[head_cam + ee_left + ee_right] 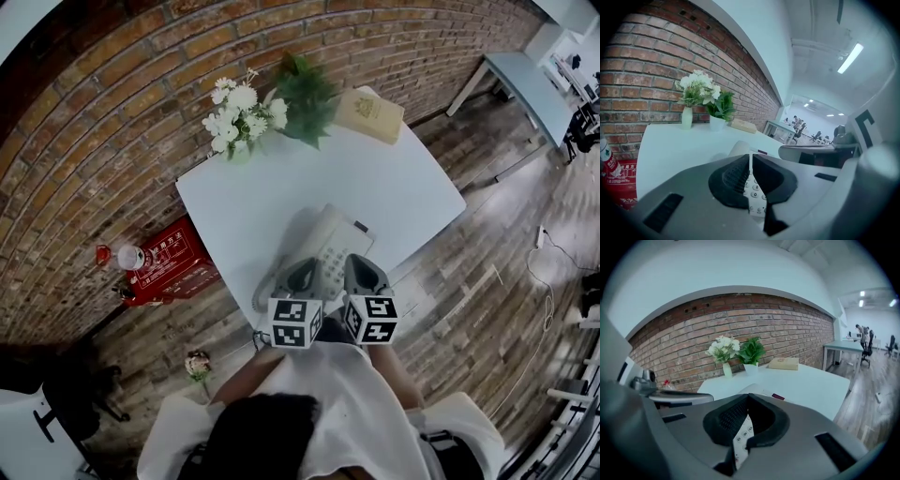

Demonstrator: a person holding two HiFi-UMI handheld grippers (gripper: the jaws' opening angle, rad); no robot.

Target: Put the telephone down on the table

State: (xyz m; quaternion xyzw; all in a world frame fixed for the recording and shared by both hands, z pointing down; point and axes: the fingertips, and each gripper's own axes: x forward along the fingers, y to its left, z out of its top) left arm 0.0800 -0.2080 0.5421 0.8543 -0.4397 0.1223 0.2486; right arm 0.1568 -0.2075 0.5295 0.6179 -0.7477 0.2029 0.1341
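Side-by-side pose above telephone [325,244] on white counter [234,202], both tilted downward: left tool [305,267] jaws pressed together; right tool [362,264] jaws likewise pressed together.

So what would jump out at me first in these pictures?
Likely the two hand-held grippers with black-and-white marker cubes, the left gripper and right gripper, both shut, over a pale telephone at the near edge of the white table. Behind it, white flowers and a green plant stand by the brick wall.
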